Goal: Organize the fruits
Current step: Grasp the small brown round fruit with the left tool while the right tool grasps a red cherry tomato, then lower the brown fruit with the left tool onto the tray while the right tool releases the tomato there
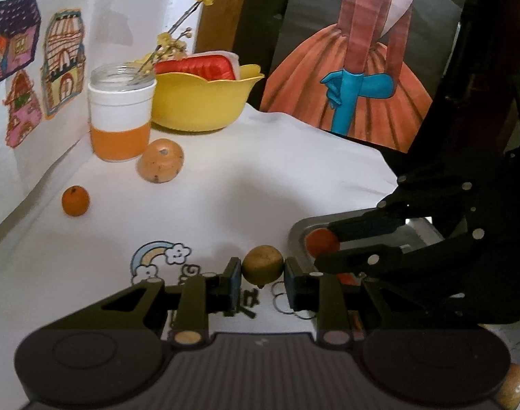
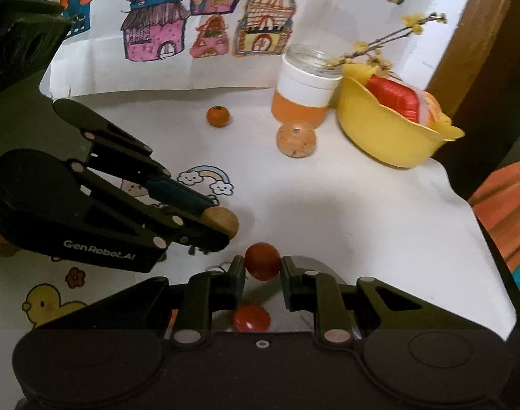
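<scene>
Both grippers held fruit: left gripper (image 1: 262, 278) a brown fruit (image 1: 262, 265), right gripper (image 2: 262, 273) a red fruit (image 2: 262, 261); lowering gently into the metal tray (image 1: 299, 230) at 3 o'clock seemed wise.

Open cloth mid-table (image 1: 246, 184) free for passage. Back corner crowded: jar (image 1: 121, 116), yellow bowl (image 1: 201, 102), speckled fruit (image 1: 160, 160), small orange (image 1: 75, 201). Metal tray (image 1: 299, 235) near front, extent probably hidden.

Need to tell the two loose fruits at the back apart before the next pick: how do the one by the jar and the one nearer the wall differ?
The speckled fruit is larger, pale tan-orange with dark spots, close beside the jar. The small orange fruit is smaller, deeper orange, unspotted, standing alone. Both are round and rest loose on the white cloth, in neither gripper.
</scene>
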